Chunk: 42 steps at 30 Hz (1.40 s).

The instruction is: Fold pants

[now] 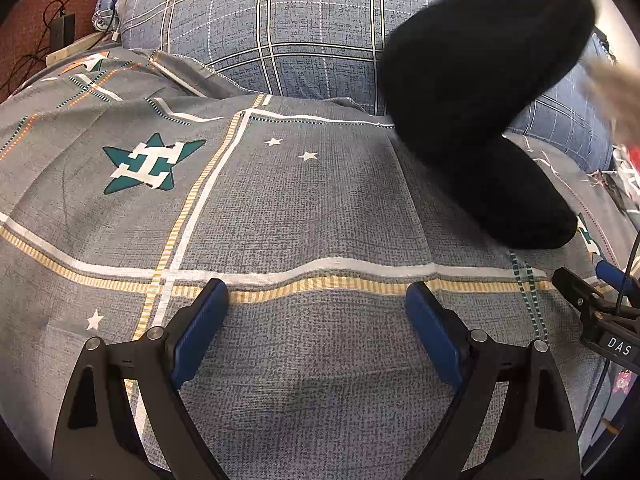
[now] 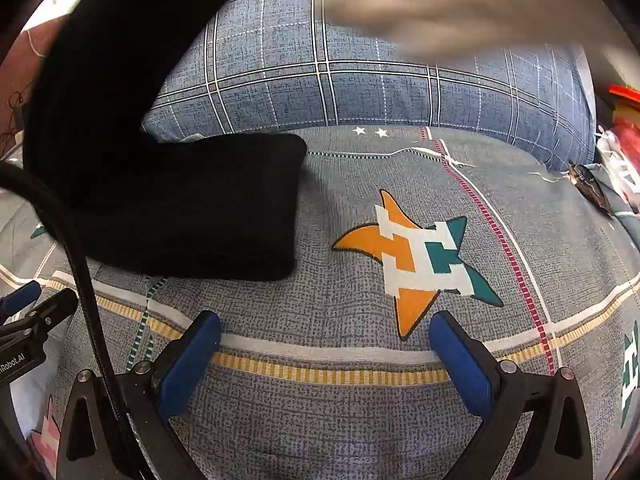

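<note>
Black pants (image 1: 480,120) hang down from the top right of the left wrist view, their lower end resting on the grey patterned bedsheet (image 1: 300,208). A blurred bare hand (image 2: 420,4) holds them up from above. In the right wrist view the pants (image 2: 180,208) lie at the left, partly lifted. My left gripper (image 1: 316,312) is open and empty, low over the sheet, left of the pants. My right gripper (image 2: 324,344) is open and empty, right of the pants. Each gripper shows at the edge of the other's view (image 1: 592,304).
A blue plaid pillow (image 1: 280,28) lies at the back of the bed. Cables and a black adapter (image 1: 60,28) lie on the floor at far left. A black cable (image 2: 80,264) crosses the left of the right wrist view. Red clutter (image 2: 624,120) sits at far right.
</note>
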Tool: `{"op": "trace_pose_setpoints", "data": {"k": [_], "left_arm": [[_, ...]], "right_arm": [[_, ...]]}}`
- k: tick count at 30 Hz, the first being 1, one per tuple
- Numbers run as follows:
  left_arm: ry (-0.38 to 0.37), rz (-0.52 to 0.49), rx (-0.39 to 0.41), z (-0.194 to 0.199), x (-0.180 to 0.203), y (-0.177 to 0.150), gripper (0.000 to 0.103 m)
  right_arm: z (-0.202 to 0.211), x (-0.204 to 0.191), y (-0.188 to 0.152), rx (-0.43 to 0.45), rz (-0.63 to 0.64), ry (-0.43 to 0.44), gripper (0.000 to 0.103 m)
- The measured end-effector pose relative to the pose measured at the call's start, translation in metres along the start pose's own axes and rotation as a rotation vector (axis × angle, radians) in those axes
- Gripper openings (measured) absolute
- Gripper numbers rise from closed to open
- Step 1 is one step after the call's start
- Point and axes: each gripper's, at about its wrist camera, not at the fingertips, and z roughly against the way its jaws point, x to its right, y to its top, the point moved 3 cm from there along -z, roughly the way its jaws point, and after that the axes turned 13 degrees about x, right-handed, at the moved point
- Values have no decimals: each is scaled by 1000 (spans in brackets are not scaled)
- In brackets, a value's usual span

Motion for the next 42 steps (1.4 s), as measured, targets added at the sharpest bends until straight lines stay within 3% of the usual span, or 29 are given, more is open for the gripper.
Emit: {"op": "trace_pose_setpoints", "data": {"k": [42], "left_arm": [[-4,3,-1,0,-5,0,92]], "right_arm": [[0,0,0,1,0,0,103]]}}
